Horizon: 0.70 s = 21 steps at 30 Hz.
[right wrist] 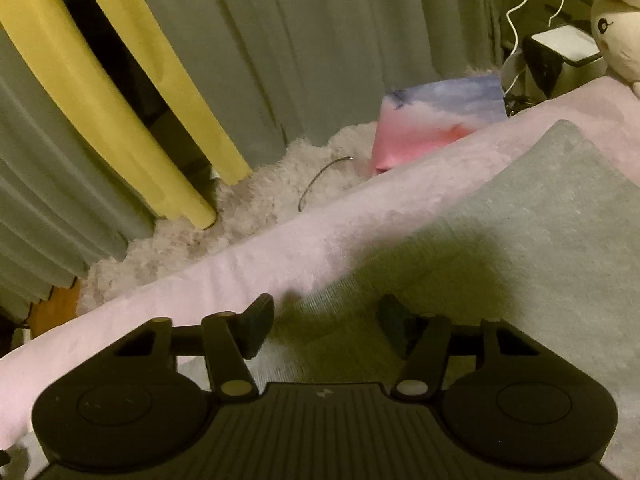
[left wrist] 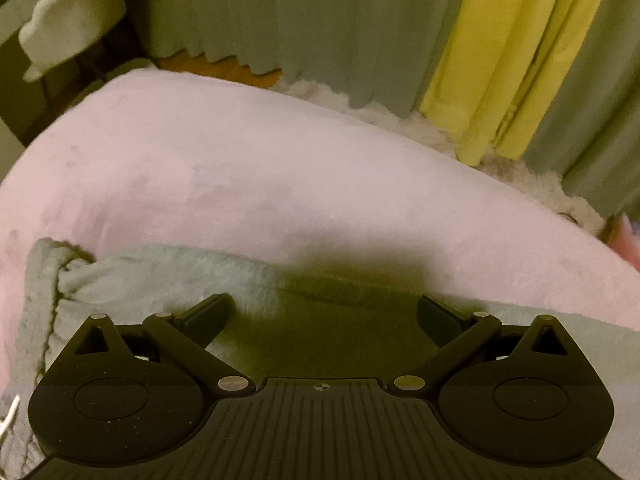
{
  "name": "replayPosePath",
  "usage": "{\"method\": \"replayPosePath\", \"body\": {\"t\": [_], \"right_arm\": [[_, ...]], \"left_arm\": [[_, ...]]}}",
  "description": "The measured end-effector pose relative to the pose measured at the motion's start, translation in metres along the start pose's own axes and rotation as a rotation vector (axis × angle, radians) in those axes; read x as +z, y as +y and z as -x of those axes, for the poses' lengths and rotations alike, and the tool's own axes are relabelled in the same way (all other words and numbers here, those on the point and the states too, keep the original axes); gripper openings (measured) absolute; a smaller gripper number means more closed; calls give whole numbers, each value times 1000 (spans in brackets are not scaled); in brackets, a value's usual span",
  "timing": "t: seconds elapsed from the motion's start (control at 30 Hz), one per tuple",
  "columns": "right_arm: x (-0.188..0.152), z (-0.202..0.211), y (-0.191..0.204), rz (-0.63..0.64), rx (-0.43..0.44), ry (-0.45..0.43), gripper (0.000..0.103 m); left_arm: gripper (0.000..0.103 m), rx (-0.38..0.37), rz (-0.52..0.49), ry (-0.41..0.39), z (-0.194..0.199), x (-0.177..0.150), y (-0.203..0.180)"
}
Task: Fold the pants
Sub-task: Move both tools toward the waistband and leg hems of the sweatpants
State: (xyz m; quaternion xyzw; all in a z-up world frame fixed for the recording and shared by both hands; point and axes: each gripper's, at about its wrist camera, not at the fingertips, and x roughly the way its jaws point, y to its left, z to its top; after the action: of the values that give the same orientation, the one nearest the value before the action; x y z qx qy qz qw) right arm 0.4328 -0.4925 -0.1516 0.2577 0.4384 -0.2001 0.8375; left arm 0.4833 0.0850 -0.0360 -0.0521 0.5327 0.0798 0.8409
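**Soft fleece pants, both tongs spread above the cloth**

The left tongs (left wrist: 322, 312) are seen spread wide, nothing held between the fingers, poised low over the pale green pants (left wrist: 160, 276). Their shadow falls on the cloth directly beneath, so they are judged to be close to it; contact cannot be confirmed. The right tongs (right wrist: 326, 326) are likewise parted, though less widely, and empty, set over the near-left edge of the pants (right wrist: 540, 220) where the cloth meets the pink blanket (right wrist: 280, 248).

The pants are laid flat on the bed, over the pink blanket (left wrist: 200, 152). In the left view a seamed, gathered end is shown at the left, probably a cuff or waistband. In the right view a smooth flat panel runs away to the far right, ending in a rounded corner.

The fabric looks plush and limp. It is judged light, unlikely to hold any shape, and likely to sag and drag when lifted. Slipping is less of a concern than bunching. Hold is best taken at an edge or corner, with both layers pinched together, each tongs at its own end so the fold can be carried over evenly. The blanket beneath is equally soft, so it could be caught by mistake.

Beyond the bed, a white shaggy rug (right wrist: 240, 208), green curtains (right wrist: 320, 40) and a plush toy (right wrist: 618, 28) are seen.
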Motion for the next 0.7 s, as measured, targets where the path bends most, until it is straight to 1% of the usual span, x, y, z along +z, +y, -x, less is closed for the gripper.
{"method": "replayPosePath", "body": {"t": [0.07,0.13,0.17,0.2,0.23,0.33,0.4,0.43,0.53,0.6,0.63,0.67,0.7], "right_arm": [[3,-5,6,5,-23,-6,59],[2,-7,12,27,-44,-10,59],[1,-9,15,44,-59,-7,59],[-1,-11,16,54,-67,-8,59],[-3,-13,18,63,-75,-11,59],[-6,-12,20,81,-87,-28,58],[-8,-11,19,85,-85,-37,56],[-9,-10,19,92,-84,-39,55],[-10,-11,20,117,-86,-38,55],[-7,-9,16,90,-69,-28,57],[-5,-9,14,73,-59,-25,57],[-3,-9,12,55,-49,-20,58],[-2,-10,11,48,-44,-18,62]], "left_arm": [[102,-3,1,1,0,5,1],[97,-28,6,14,-2,8,3],[84,-27,10,30,-6,10,5],[76,-15,10,50,-11,11,6],[76,-4,6,62,-13,9,5],[77,-11,16,68,-16,12,5],[88,-59,49,56,-15,13,7],[88,-64,62,69,-18,13,6],[90,-30,72,103,-23,15,1],[95,-39,74,123,-23,15,-4],[95,-45,84,143,-26,15,-6],[96,-33,93,164,-31,16,-9],[96,-5,93,183,-37,17,-12]]}}
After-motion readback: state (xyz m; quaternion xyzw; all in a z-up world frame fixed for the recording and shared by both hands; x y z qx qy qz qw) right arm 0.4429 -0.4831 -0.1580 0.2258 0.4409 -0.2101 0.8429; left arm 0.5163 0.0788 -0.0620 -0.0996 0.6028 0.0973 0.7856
